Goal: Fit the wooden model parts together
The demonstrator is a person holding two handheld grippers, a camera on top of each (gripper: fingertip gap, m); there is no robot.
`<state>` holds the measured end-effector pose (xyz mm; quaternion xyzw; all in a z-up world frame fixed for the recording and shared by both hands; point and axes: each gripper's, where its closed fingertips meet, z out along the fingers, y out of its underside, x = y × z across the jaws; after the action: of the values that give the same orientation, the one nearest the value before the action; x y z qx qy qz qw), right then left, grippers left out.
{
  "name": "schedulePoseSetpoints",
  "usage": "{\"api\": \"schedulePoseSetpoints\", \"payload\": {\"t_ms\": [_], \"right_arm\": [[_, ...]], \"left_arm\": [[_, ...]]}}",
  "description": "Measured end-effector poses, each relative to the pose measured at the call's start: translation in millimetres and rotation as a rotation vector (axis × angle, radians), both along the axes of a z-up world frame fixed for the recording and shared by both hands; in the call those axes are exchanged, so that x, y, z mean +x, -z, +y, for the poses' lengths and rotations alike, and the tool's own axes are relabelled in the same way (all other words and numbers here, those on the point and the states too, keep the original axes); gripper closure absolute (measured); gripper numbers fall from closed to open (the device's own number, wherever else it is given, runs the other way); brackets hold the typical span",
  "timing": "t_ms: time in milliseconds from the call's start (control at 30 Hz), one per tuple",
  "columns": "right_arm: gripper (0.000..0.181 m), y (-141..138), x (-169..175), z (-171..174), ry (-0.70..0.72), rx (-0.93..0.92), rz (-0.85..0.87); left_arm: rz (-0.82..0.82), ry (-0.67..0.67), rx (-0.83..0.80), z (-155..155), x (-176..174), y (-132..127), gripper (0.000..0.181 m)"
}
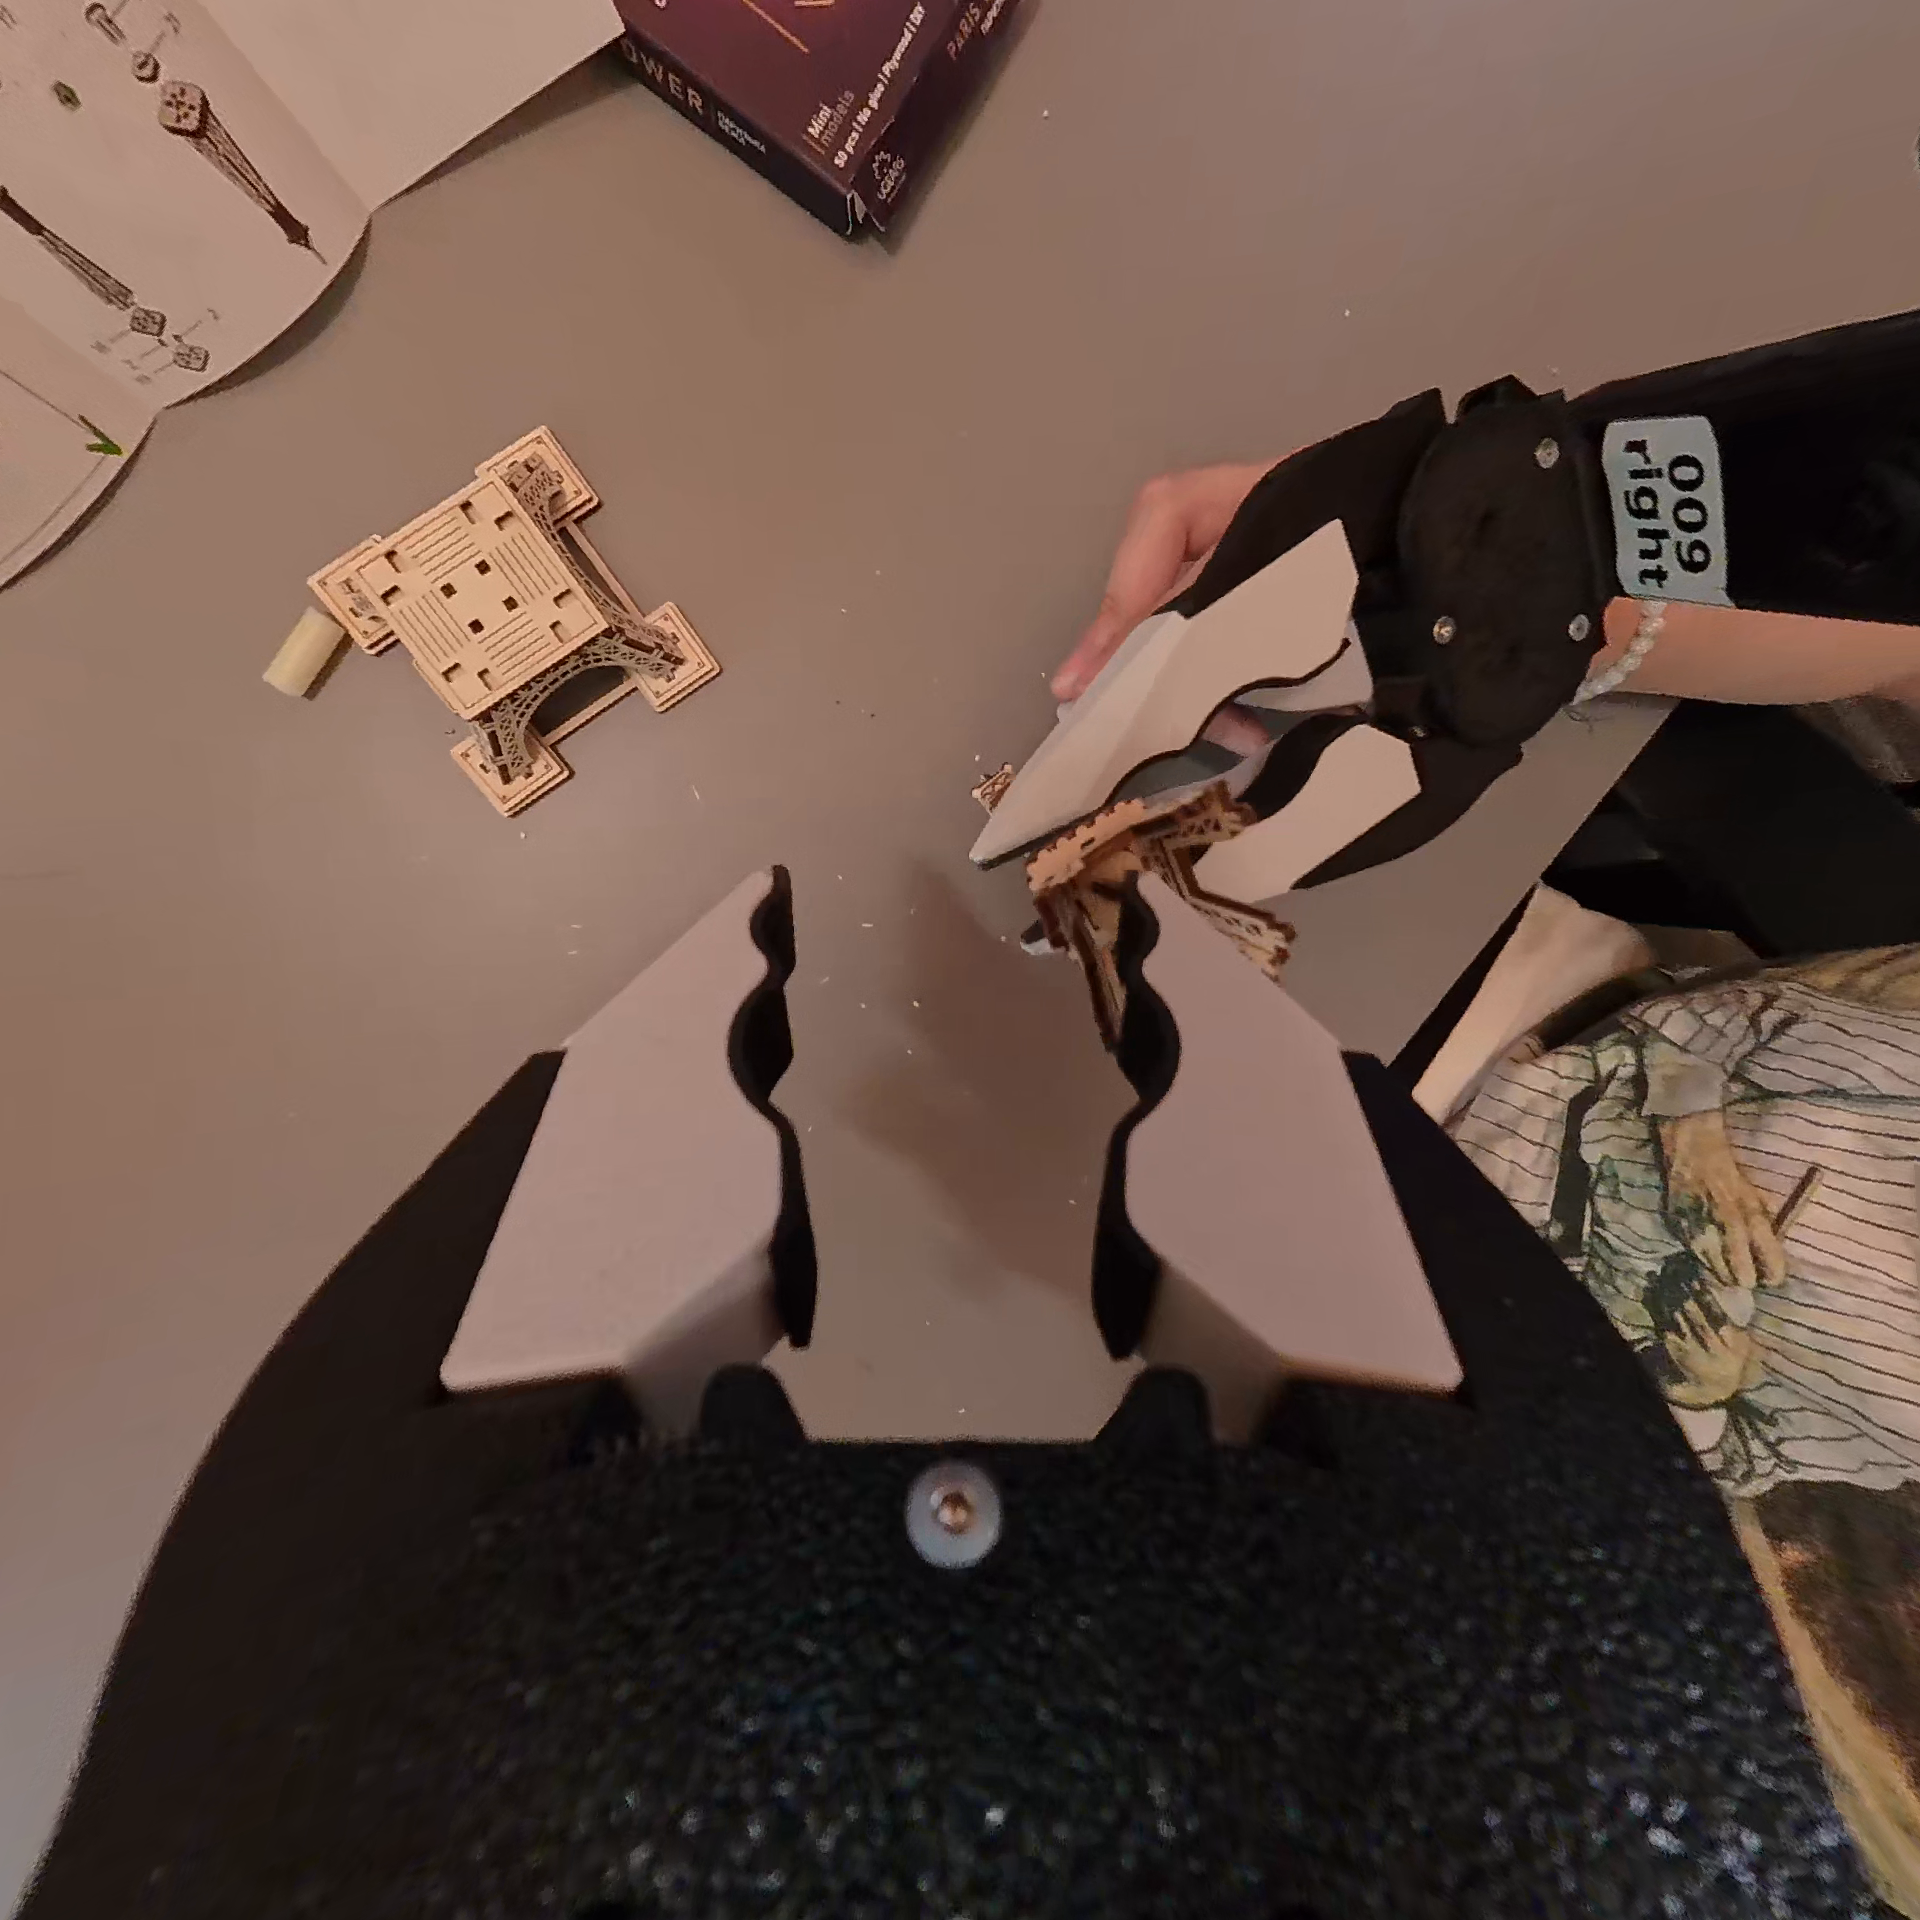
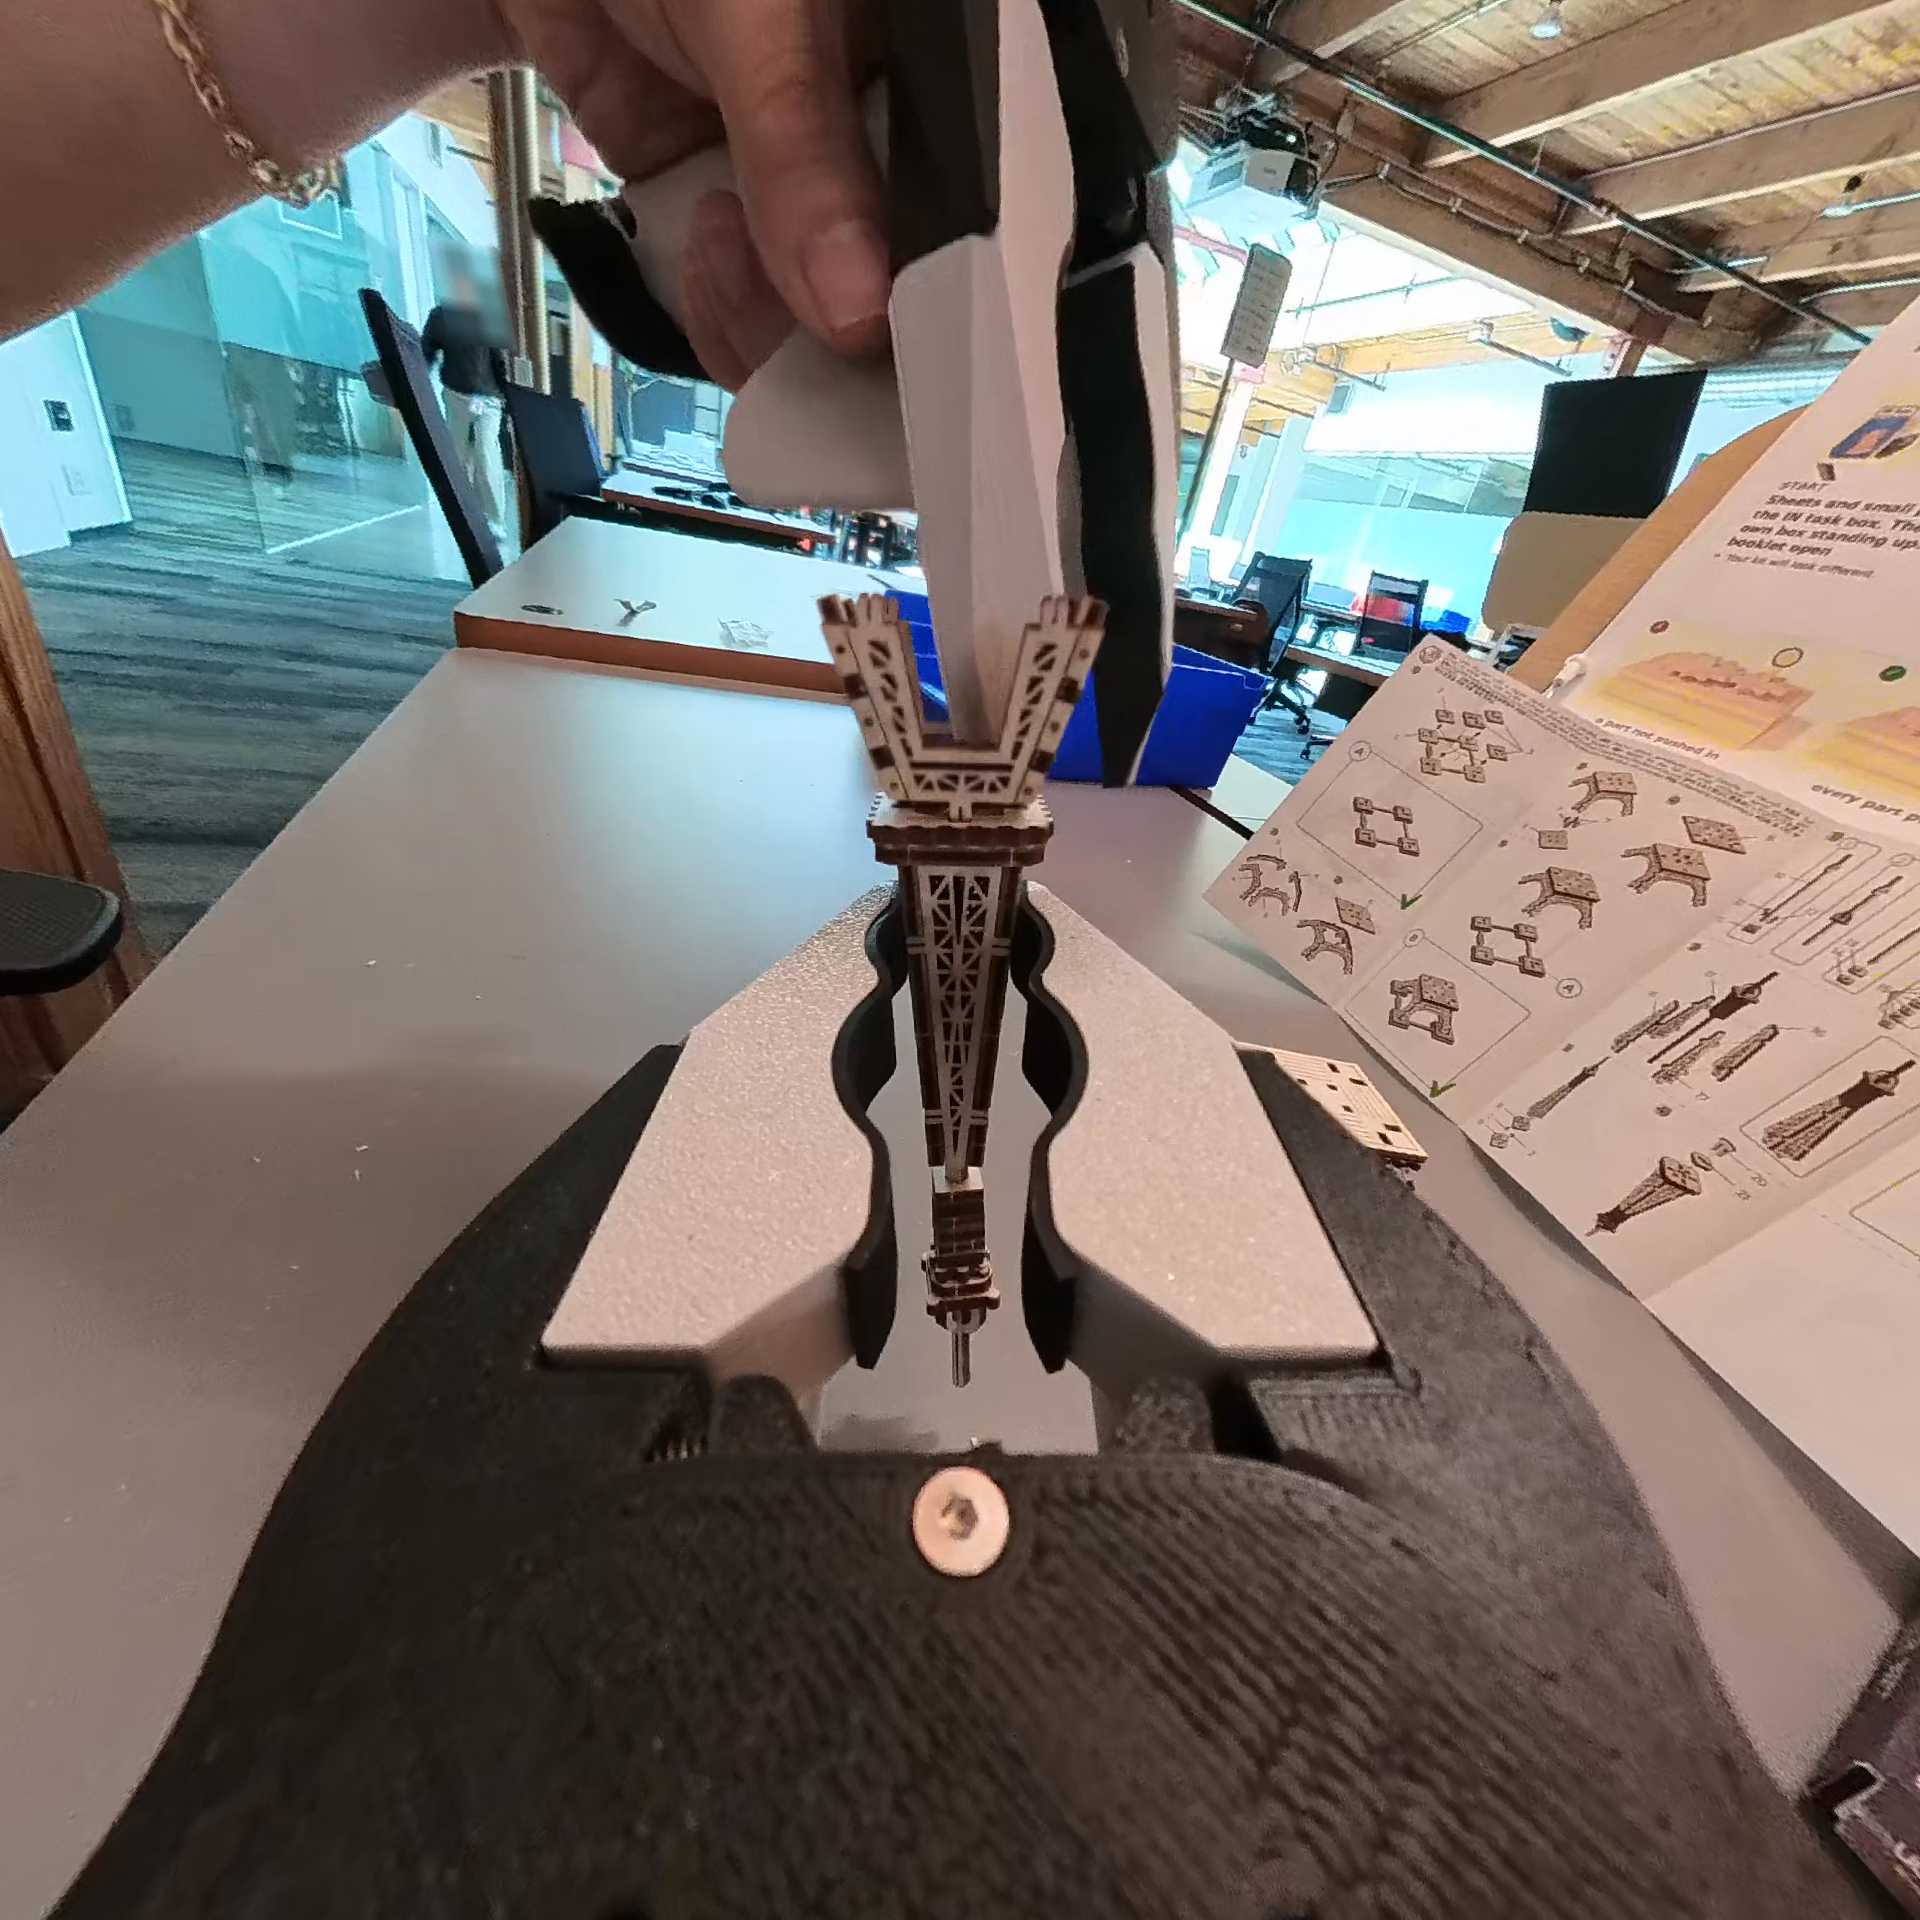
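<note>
Closest in the right wrist view, the right hand-held gripper (image 2: 956,1049) is clamped on the slim laser-cut wooden tower section (image 2: 956,1029), its 2 grey-faced fingers (image 2: 727,1143) pressing the lattice shaft from both sides. The section lies along the fingers with its thin spire pointing back toward the camera and its 4 splayed legs sticking out past the fingertips.

Just beyond, the left hand-held gripper (image 2: 1049,717) comes down from above, one pale fingertip dipping between the splayed legs and the other passing just outside them; whether it touches the wood cannot be told. A bare hand (image 2: 727,187) grips its body.

From the left wrist view, the left hand-held gripper (image 1: 961,899) has its fingers apart with nothing squeezed between them, and its right fingertip sits against the wooden tower section (image 1: 1112,894). The right hand-held gripper (image 1: 1101,842) reaches in from the right, closed on that same piece above the grey counter (image 1: 935,520).

Farther left on the counter sits the square pale wooden tower base with 4 arched legs (image 1: 509,618), and just beside its left corner lies a small cream cylinder (image 1: 301,649). Farther still, a dark purple cardboard box (image 1: 821,94) rests at the far edge, with a white printed instruction sheet (image 1: 156,208) spread at the far left.
</note>
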<state>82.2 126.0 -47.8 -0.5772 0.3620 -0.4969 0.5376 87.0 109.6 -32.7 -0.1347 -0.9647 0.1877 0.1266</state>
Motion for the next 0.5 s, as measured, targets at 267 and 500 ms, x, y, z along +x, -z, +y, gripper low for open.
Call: {"api": "schedulePoseSetpoints", "payload": {"t_ms": [267, 500], "right_arm": [[0.164, -1, -1, 3, -0.077, 0.107, 0.018], [0.164, 1, -2, 10, -0.123, 0.11, 0.041]], "left_arm": [[-0.161, 0.287, -0.177, 4, -2, -28, 0.131], [-0.406, 0.653, -0.266, 11, -30, -34, 0.137]]}}
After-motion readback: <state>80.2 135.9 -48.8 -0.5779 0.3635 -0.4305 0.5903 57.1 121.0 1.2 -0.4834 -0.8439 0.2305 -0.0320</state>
